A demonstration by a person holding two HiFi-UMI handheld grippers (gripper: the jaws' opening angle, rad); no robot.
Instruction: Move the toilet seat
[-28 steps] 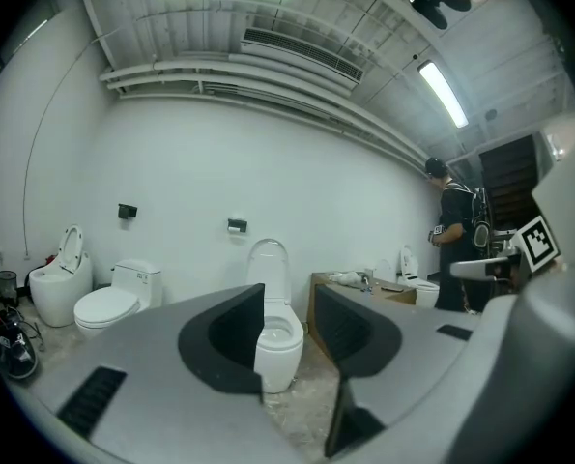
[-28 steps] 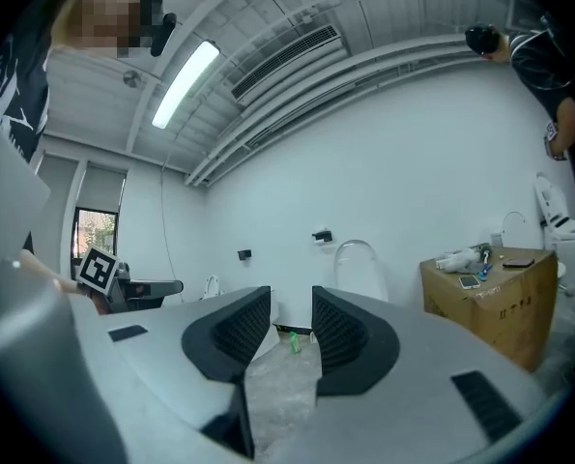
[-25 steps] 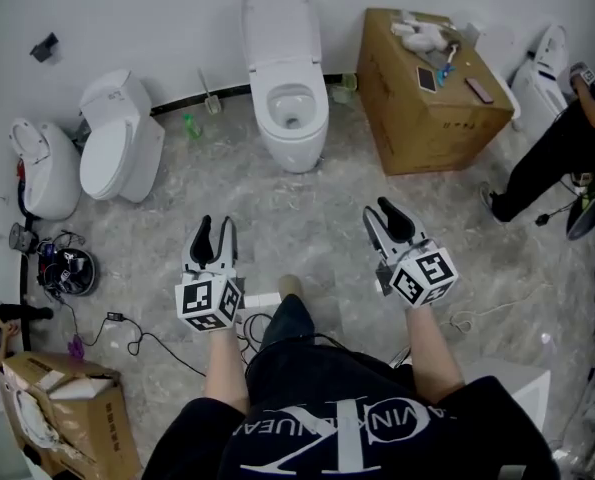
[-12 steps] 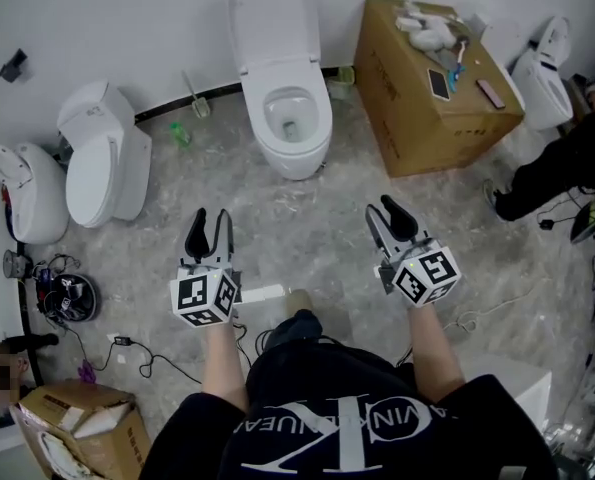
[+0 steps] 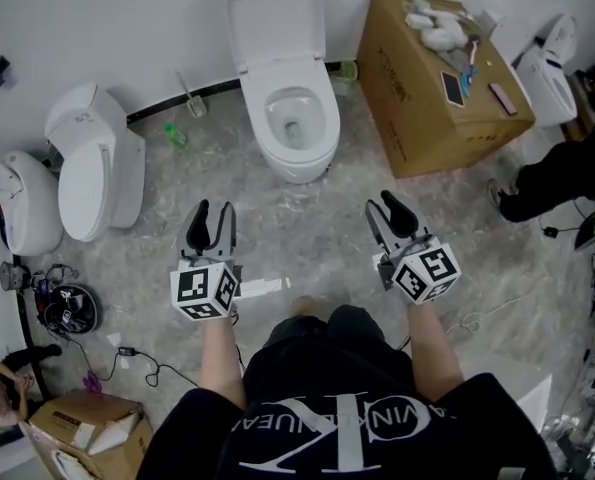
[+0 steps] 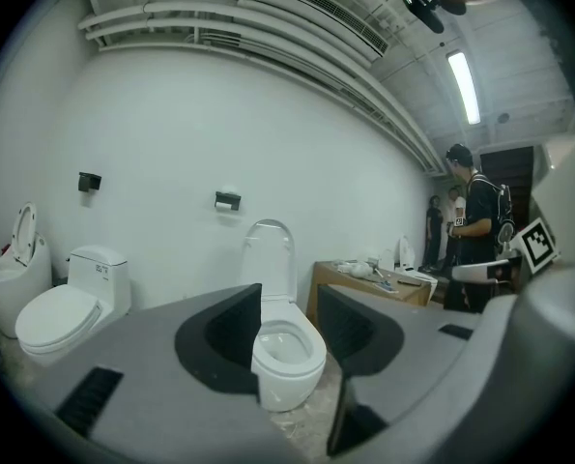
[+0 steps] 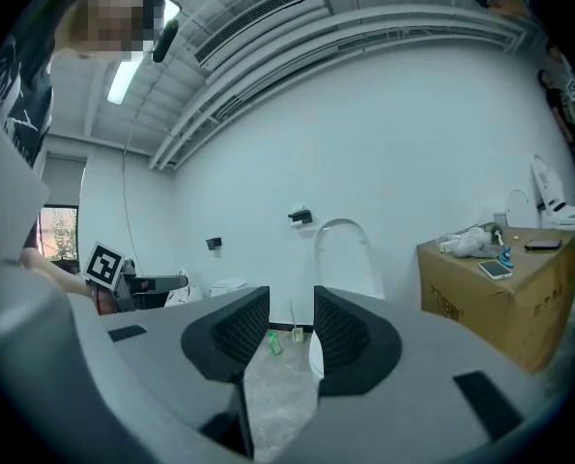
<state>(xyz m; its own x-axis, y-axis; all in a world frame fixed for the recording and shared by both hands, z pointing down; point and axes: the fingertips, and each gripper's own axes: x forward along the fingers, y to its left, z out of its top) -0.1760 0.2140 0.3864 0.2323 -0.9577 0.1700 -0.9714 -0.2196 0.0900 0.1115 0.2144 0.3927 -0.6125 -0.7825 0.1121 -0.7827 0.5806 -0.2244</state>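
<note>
A white toilet (image 5: 295, 133) stands against the back wall with its lid (image 5: 273, 18) raised upright. It also shows between the left jaws in the left gripper view, as the toilet (image 6: 289, 354) and its lid (image 6: 270, 259). My left gripper (image 5: 210, 218) hovers above the floor, short of the bowl and to its left; it is open and has just been opening a little, with nothing between its jaws. My right gripper (image 5: 392, 211) is open and empty, to the bowl's right. In the right gripper view the lid (image 7: 343, 257) rises past the right gripper (image 7: 291, 334).
A cardboard box (image 5: 432, 93) with phones and white items on top stands right of the toilet. Two other toilets (image 5: 92, 163) (image 5: 17, 203) sit at the left. A toilet brush (image 5: 191, 101), a green bottle (image 5: 175, 136), floor cables (image 5: 127, 353) and a person (image 5: 562, 173) are nearby.
Both grippers and the person holding them have moved forward towards the middle toilet, which now lies closer to the fingertips. Nothing has been grasped.
</note>
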